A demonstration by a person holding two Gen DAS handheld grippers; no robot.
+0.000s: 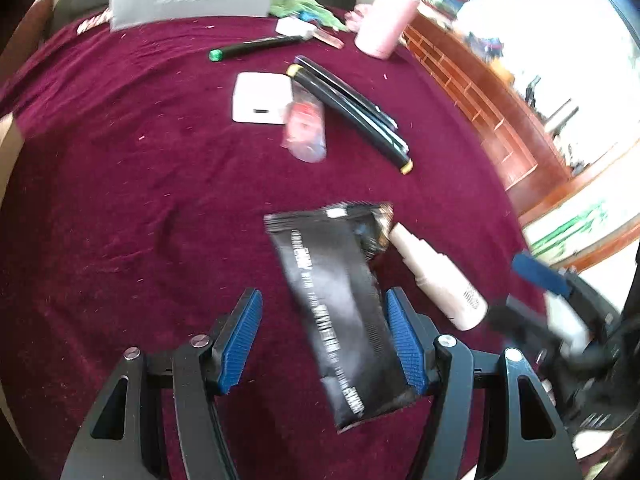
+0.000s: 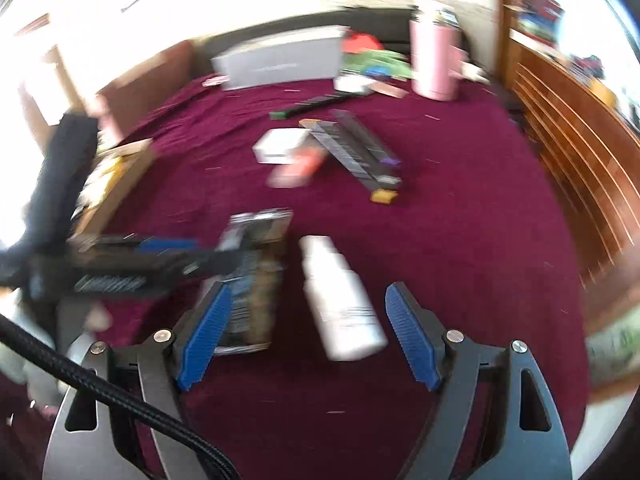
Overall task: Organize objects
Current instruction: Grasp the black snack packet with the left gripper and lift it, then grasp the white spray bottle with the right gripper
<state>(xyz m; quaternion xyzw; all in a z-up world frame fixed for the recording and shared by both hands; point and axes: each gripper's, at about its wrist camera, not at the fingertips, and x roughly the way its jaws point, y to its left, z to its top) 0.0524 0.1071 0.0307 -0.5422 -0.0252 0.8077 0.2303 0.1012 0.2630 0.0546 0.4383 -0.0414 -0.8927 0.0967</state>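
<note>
Looking along the left hand-held gripper (image 1: 322, 338), you saw the black packet (image 1: 340, 312) lying flat on the maroon cloth of the table (image 1: 120, 200), directly ahead and between the two blue pads. Its long axis ran away from you and leaned slightly left at the far end, so it stood close to parallel with the fingers. The packet lay nearer the right pad (image 1: 404, 344), which appeared to touch or almost touch its edge; the left pad (image 1: 240, 344) stood apart from it across bare cloth. The jaws were released and gripped nothing.

Through the right hand-held gripper (image 2: 308, 334), you saw the white bottle (image 2: 340, 300) lying on its side between the pads, its cap end pointing away from you and its base nearest the camera. Its long axis also ran roughly along the fingers. These jaws were likewise released, with a gap on both sides of the bottle.

The packet and the bottle lay just beside each other, the packet to the left. You therefore had the left hand nearer the packet and the right hand nearer the bottle. In either case, closing would likely have pinched the item across its narrow width. The right view was blurred, so fine contact could not be judged there.
</note>
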